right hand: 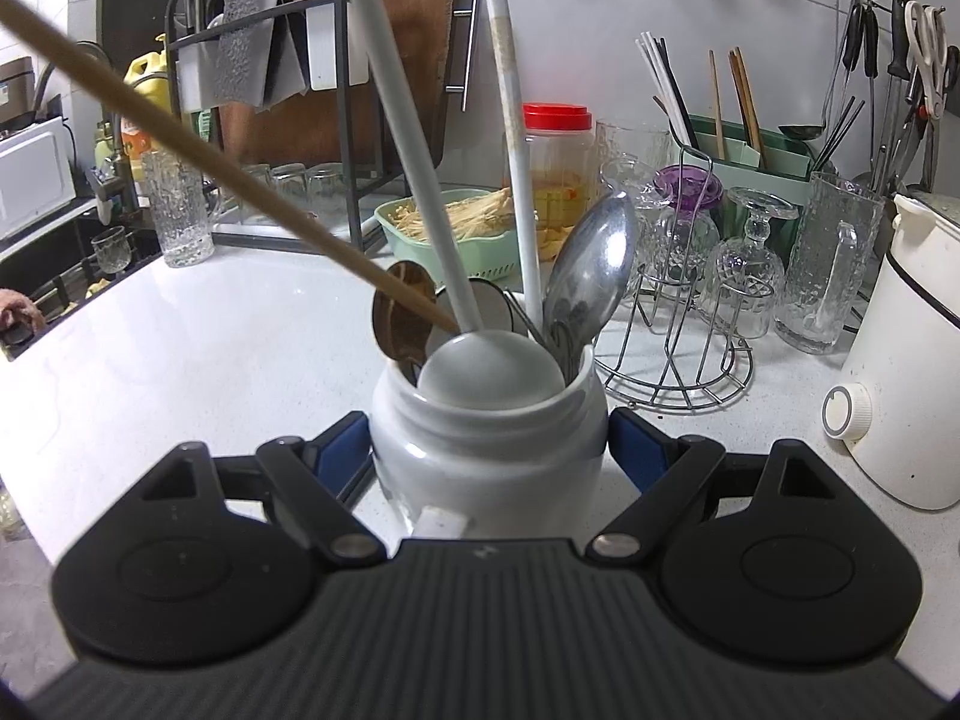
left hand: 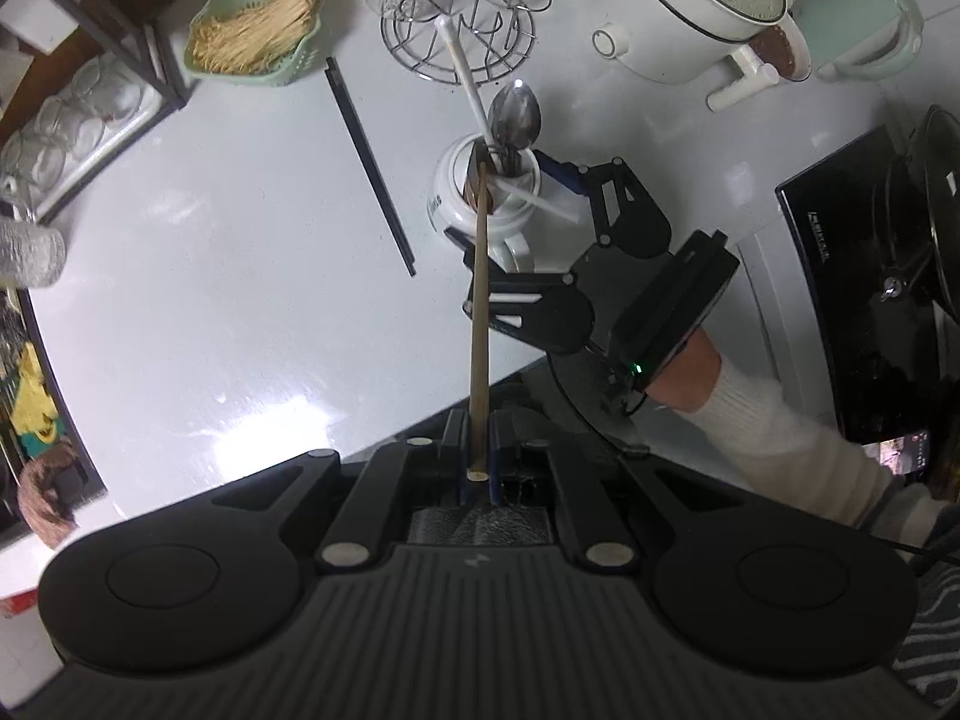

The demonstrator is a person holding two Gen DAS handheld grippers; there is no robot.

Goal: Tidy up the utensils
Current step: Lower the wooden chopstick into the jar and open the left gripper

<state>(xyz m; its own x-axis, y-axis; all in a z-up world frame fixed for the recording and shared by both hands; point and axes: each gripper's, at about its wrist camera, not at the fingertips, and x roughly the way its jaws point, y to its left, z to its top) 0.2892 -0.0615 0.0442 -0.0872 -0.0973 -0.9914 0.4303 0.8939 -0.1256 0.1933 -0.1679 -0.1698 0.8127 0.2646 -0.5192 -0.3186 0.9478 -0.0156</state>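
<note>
Left gripper clamps wooden spoon; right gripper clasps jar. Lower spoon straight, clearing ladle.

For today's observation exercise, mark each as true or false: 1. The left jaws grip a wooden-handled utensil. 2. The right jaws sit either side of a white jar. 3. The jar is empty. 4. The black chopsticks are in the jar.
1. True: the left gripper is shut on the wooden handle.
2. True: the right gripper flanks the white jar.
3. False: it holds a metal spoon and other utensils.
4. False: the black chopsticks lie on the counter.
</note>
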